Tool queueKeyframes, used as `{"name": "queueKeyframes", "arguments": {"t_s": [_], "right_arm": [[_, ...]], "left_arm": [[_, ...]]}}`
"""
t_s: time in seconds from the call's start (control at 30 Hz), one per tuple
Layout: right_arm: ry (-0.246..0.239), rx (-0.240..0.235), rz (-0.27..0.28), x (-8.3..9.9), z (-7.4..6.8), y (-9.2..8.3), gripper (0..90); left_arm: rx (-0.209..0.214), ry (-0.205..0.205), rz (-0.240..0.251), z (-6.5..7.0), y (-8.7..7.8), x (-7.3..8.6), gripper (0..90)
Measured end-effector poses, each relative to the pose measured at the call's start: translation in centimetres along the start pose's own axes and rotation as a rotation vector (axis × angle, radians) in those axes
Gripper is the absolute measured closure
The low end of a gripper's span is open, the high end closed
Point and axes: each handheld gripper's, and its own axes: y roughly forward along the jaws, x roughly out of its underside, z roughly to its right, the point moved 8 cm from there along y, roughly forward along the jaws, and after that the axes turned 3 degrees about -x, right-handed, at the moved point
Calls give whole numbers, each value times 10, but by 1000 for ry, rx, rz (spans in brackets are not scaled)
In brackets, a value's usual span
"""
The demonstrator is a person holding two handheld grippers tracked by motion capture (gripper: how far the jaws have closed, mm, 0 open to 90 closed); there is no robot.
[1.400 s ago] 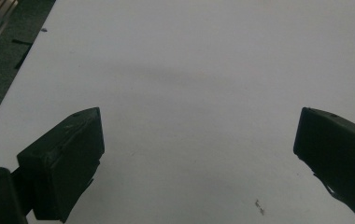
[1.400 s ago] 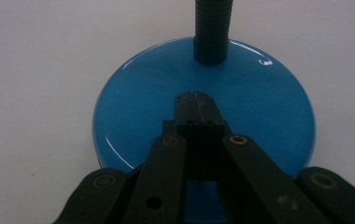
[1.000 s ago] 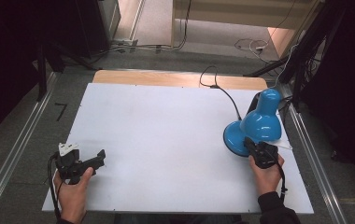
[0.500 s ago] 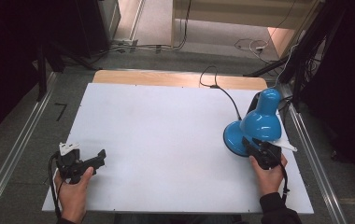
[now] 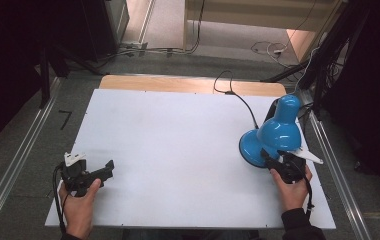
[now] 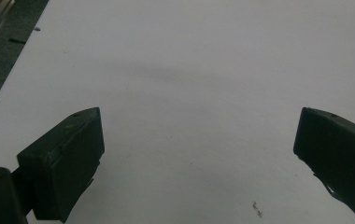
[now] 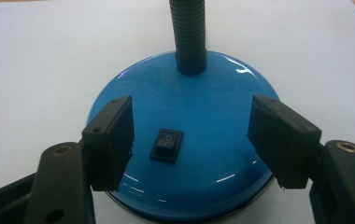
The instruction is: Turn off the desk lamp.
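Note:
A blue desk lamp [image 5: 278, 134] stands at the right of the white table top [image 5: 178, 145], its shade hanging over its round base [image 7: 203, 100]. My right gripper [image 7: 192, 121] hovers just over the near part of the base; its jaws have just been opening and now stand apart. They grip nothing, and the black rocker switch [image 7: 166, 145] lies below the gap. The ribbed neck [image 7: 188, 37] rises behind it. In the high view the right gripper [image 5: 274, 161] sits at the base's near edge. My left gripper [image 5: 109, 169] rests open at the near left, with bare table between its jaws [image 6: 199, 135].
The lamp's black cable [image 5: 238, 97] runs from the lamp to the table's far edge, where a wooden strip [image 5: 178, 82] shows. Metal rails [image 5: 18, 165] flank the table on both sides. Dark floor with more cables lies beyond.
The right hand has shifted slightly at the lamp base, and its light plate now sticks out to the right. The left hand and the lamp have not moved.

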Motion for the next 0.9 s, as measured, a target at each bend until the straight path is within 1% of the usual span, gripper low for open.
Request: {"name": "queueKeyframes", "arguments": {"t_s": [0.1, 0.23, 0.3, 0.4, 0.9], "right_arm": [[7, -2, -1, 0, 1, -2, 292], [3, 0, -16, 2, 2, -4, 291], [-7, -1, -15, 3, 3, -4, 287], [-1, 0, -20, 4, 3, -6, 275], [-4, -12, -28, 5, 2, -11, 250]], "left_arm": [[0, 2, 0, 0, 0, 0, 23], [-1, 1, -1, 0, 0, 0, 23], [0, 0, 0, 0, 0, 0, 23], [1, 1, -1, 0, 0, 0, 23], [4, -2, 2, 0, -1, -1, 23]]}}
